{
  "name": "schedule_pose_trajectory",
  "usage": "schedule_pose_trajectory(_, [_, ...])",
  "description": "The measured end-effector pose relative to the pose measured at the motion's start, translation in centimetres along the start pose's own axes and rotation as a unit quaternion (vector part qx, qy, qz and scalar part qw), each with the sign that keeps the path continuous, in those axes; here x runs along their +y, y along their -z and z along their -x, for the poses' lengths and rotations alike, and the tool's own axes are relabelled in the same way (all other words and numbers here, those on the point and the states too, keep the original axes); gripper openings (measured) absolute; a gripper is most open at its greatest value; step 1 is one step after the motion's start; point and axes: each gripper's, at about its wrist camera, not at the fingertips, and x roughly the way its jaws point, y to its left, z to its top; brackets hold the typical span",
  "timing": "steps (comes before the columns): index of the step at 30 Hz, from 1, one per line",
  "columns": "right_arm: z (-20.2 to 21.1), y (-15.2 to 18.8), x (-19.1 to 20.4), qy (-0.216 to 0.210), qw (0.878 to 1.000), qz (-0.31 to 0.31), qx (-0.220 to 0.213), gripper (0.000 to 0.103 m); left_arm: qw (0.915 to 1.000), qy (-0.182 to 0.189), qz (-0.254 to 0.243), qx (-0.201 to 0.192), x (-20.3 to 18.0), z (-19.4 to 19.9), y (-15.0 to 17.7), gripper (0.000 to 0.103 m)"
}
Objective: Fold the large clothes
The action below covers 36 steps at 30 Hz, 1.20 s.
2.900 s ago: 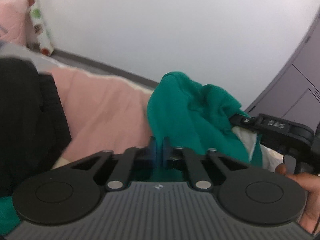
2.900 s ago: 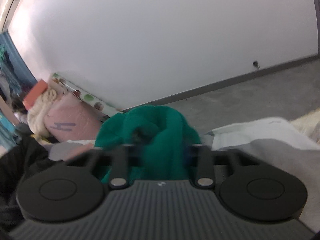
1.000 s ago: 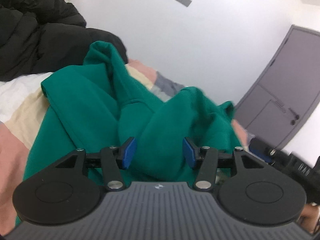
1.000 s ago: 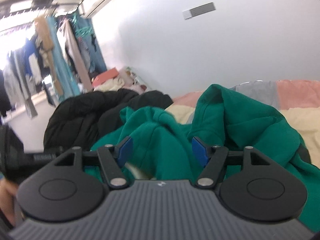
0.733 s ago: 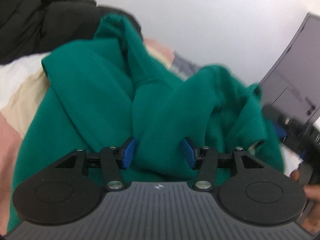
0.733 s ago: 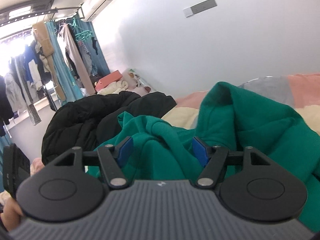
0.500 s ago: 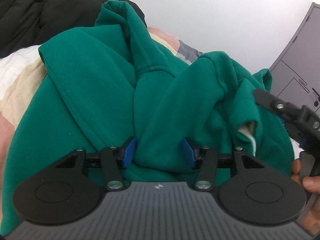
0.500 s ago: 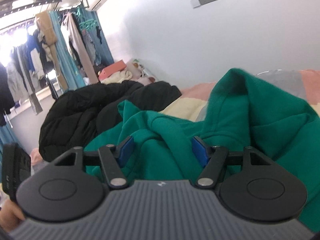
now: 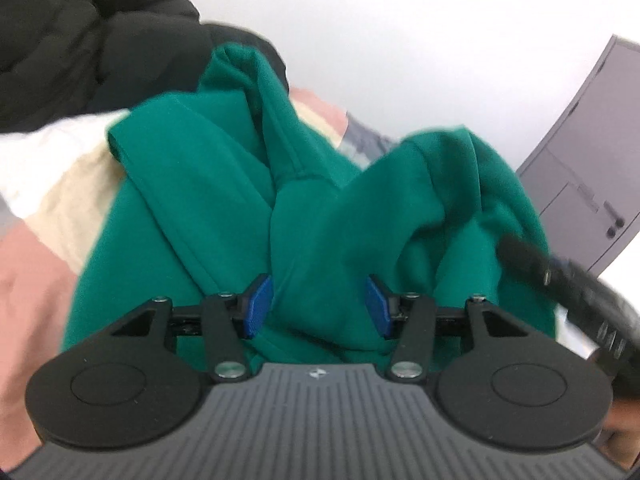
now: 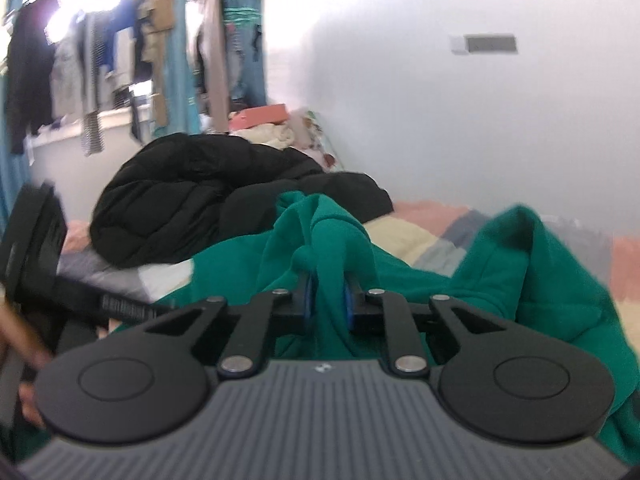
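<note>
On a pastel patchwork bedspread (image 9: pixel 36 248), crumpled green fleece sweatshirt (image 9: pixel 208 184), left gripper (image 9: pixel 316 306) spread wide around a fold, right gripper (image 10: pixel 326 304) pinched onto a raised ridge, black puffer jacket (image 10: pixel 188 200) behind, hanging clothes rail (image 10: pixel 120 40) only in right view, grey door (image 9: pixel 592 184) only in left.

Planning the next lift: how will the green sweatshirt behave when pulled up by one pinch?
The green sweatshirt is probably floppy: it lies in soft bunched folds. The right tool, shut on one ridge, would likely lift only that; the rest sags. Thick fabric suggests little slipping.
</note>
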Motion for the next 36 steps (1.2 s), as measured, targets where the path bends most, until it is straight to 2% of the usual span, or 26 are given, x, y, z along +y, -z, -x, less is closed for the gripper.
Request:
schedule_pose_trajectory(4, [2.7,0.5,3.0,-0.023,0.996,0.087,0.01,0.018,0.9994,0.011,0.004,-0.032,0.0,3.2,0.5,0.057])
schedule_pose_trajectory(10, [4.9,2.3,6.7,-0.05,0.978,0.191,0.061,0.018,0.9976,0.019,0.017,-0.065,0.0,6.7,0.4,0.057])
schedule_pose_trajectory(14, [5.4,2.6,6.9,-0.051,0.978,0.178,0.092,0.02,0.9973,0.026,0.022,-0.065,-0.1,7.4,0.7,0.057])
schedule_pose_trajectory(18, [6.5,3.0,7.0,-0.056,0.978,0.171,0.104,0.02,0.9965,0.039,0.034,-0.066,-0.2,7.2,0.6,0.058])
schedule_pose_trajectory(22, [7.0,2.8,6.8,-0.055,0.98,0.153,0.114,0.021,0.9918,0.083,0.06,-0.077,0.2,7.2,0.5,0.059])
schedule_pose_trajectory(25, [7.2,3.1,6.8,-0.048,0.978,0.15,0.138,0.02,0.9889,0.103,0.069,-0.081,0.2,7.3,0.5,0.061])
schedule_pose_trajectory(31, [7.0,4.5,6.8,-0.044,0.97,0.149,0.188,0.02,0.9855,0.137,0.078,-0.064,-0.4,6.5,0.7,0.063])
schedule_pose_trajectory(33, [6.9,4.6,6.7,-0.042,0.97,0.147,0.19,0.02,0.9877,0.132,0.069,-0.049,-0.8,6.0,0.9,0.063])
schedule_pose_trajectory(36, [6.7,4.7,6.3,-0.037,0.971,0.139,0.194,0.017,0.9965,0.076,0.032,-0.015,-2.0,4.7,1.5,0.063])
